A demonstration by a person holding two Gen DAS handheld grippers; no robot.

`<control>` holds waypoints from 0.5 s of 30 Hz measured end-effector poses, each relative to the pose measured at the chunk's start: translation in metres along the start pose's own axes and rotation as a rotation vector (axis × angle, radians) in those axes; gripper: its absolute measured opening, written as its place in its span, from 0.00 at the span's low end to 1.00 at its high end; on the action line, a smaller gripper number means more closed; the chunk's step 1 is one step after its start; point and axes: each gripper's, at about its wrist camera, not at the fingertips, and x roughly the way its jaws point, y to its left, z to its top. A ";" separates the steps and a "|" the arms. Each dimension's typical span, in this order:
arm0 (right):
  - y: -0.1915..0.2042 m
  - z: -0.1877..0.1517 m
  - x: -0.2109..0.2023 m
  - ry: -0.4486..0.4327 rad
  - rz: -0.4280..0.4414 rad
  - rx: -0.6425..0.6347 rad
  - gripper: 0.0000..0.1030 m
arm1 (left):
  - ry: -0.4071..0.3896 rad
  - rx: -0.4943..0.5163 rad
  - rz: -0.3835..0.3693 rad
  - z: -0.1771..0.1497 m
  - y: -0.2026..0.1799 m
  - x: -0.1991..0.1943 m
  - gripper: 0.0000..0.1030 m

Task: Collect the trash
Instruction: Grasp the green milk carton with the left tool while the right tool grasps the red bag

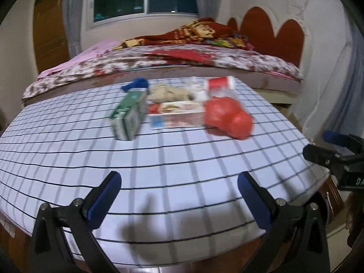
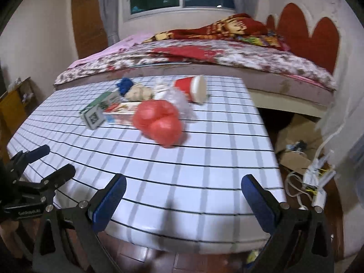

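A smooth checked cloth (image 1: 182,159) carries a glossy red plastic bag (image 1: 227,118) and green cardboard carton (image 1: 128,116).

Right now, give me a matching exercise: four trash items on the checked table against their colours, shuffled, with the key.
Items:
1. carton
2. plastic bag
3. paper cup
4. crumpled wad

Colours:
A. blue
B. red with a white rim
C. green and white
D. translucent red

Pairs: 1-C, 2-D, 3-B, 4-A
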 end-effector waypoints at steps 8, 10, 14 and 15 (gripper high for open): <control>0.032 0.023 0.037 -0.054 0.046 -0.004 0.99 | 0.008 -0.018 0.051 0.010 0.043 0.020 0.99; 0.035 0.031 0.052 -0.013 0.056 -0.024 0.99 | 0.002 -0.025 0.050 0.013 0.052 0.026 0.99; 0.033 0.044 0.076 0.022 0.005 -0.049 0.99 | 0.036 -0.049 0.047 0.021 0.071 0.051 0.94; 0.031 0.047 0.083 0.029 0.019 -0.047 0.99 | 0.044 -0.058 0.047 0.023 0.075 0.057 0.93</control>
